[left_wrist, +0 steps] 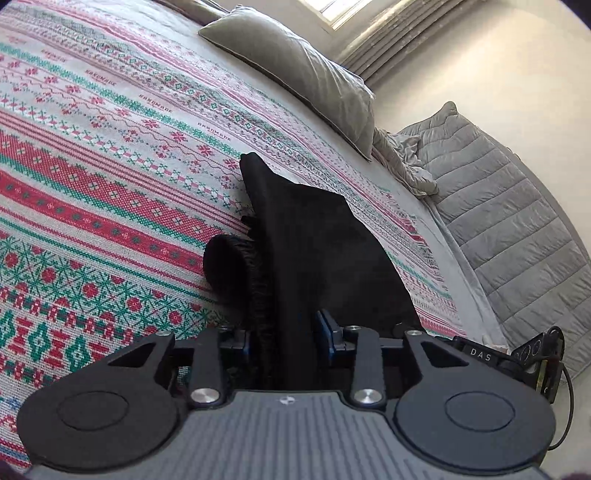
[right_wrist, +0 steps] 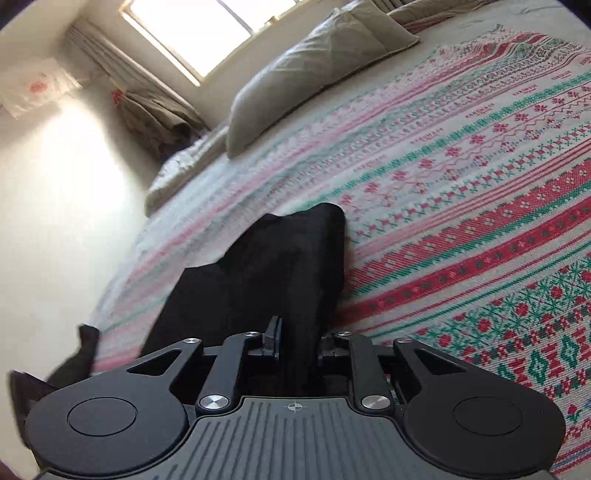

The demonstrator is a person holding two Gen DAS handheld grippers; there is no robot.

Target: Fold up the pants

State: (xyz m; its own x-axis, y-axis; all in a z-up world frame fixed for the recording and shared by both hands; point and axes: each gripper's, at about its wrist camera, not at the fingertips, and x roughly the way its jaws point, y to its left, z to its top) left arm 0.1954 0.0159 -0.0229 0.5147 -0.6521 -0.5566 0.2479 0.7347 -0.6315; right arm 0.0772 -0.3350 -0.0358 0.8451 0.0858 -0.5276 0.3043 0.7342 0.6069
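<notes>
We take the patterned bedspread [left_wrist: 110, 155] as our landmark. In the left wrist view it fills the left and middle of the frame, and the black pants [left_wrist: 306, 240] lie on it, running from the far hem near the grey pillow [left_wrist: 295, 74] down toward us. A gathered elastic waistband [left_wrist: 236, 273] bulges just left of the fabric, resting on the bedspread. The left gripper [left_wrist: 286, 332] has a thick fold of the pants between its fingers, with the blue pad [left_wrist: 328, 328] right at the cloth; the jaws stand partly apart, and we cannot tell whether the pads press on the fabric. Off the bedspread's right edge a grey quilted cover [left_wrist: 498, 221] drapes down. In the right wrist view, the window [right_wrist: 199, 33] and curtain [right_wrist: 147, 107] sit beyond the bedspread's far left corner, and a pillow [right_wrist: 303, 74] lies at its head. The pants stretch across the bedspread's left part straight into the right gripper [right_wrist: 297, 339], whose jaws stand narrow with a fold of black cloth between them; whether they pinch it we cannot tell.
</notes>
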